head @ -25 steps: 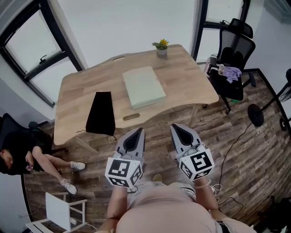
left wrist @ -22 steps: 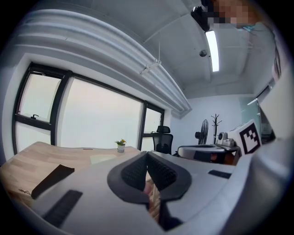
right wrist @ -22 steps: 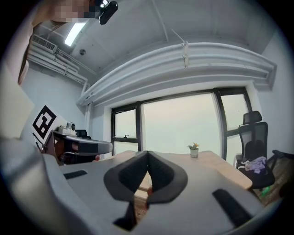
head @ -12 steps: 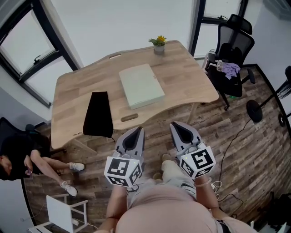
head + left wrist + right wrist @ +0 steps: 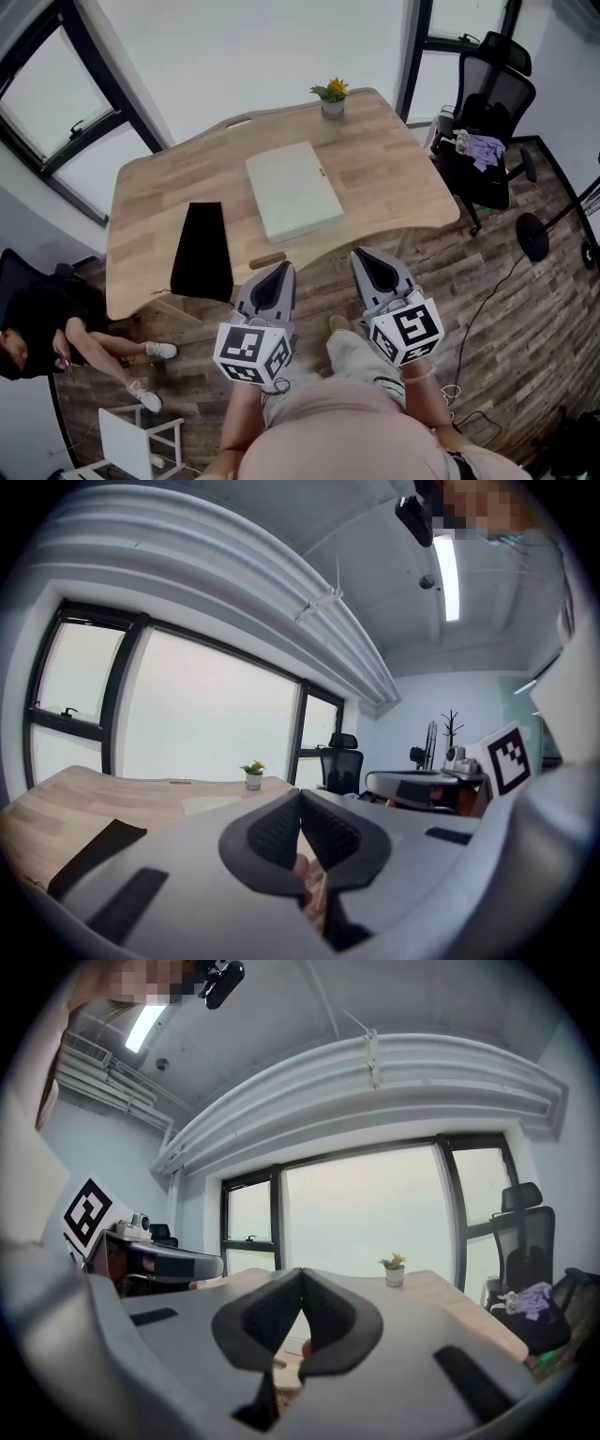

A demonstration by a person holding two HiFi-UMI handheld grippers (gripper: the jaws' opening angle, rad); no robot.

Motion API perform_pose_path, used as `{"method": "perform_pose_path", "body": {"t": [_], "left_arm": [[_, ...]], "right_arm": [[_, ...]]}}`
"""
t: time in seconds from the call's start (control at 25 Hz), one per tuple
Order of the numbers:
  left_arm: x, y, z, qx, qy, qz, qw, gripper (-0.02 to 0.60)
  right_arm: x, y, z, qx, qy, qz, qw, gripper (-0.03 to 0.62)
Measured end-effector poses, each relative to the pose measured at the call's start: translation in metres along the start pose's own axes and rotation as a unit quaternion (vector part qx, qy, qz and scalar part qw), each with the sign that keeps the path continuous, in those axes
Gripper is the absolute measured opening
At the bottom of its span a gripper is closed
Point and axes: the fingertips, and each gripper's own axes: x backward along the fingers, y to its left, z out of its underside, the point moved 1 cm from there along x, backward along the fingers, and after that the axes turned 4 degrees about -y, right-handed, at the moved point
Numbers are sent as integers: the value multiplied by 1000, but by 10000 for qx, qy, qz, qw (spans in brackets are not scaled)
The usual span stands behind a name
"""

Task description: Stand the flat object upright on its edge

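Observation:
A pale green flat box [image 5: 292,190] lies flat on the wooden table [image 5: 375,178], near its middle. In the left gripper view the flat box [image 5: 212,804] shows as a thin pale strip on the tabletop. My left gripper [image 5: 273,278] is shut and empty, held over the floor just short of the table's near edge. My right gripper [image 5: 372,265] is shut and empty beside it, also short of the table. In the left gripper view my left gripper [image 5: 300,795] has its tips together; in the right gripper view my right gripper [image 5: 301,1274] looks the same.
A black cloth pouch [image 5: 203,250] lies at the table's left front. A small potted plant [image 5: 332,97] stands at the far edge. A black office chair [image 5: 492,112] with clothes is to the right. A person [image 5: 56,323] sits on the floor at left by a white stool [image 5: 134,439].
The table has drawn slightly nearer in the head view as I step toward it. Both grippers stay shut and hold the same pose.

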Motion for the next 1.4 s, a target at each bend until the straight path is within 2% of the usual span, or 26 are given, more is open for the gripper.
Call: {"method": "perform_pose_path", "body": {"t": [0.56,1.0,1.4], "left_arm": [[-82,34,-15,32,25,-143,9999,9],[-140,66,-12,210,147,-461,9986,12],[-163,90,-3,404,320,-735,9960,15]], "right_arm": [[-73,-59,4,-42,190,-209,9996,0],[-133,-108,14,-22,449,-642,9969,2],[-172,-126,33,-111,723,-1026,9920,46]]}}
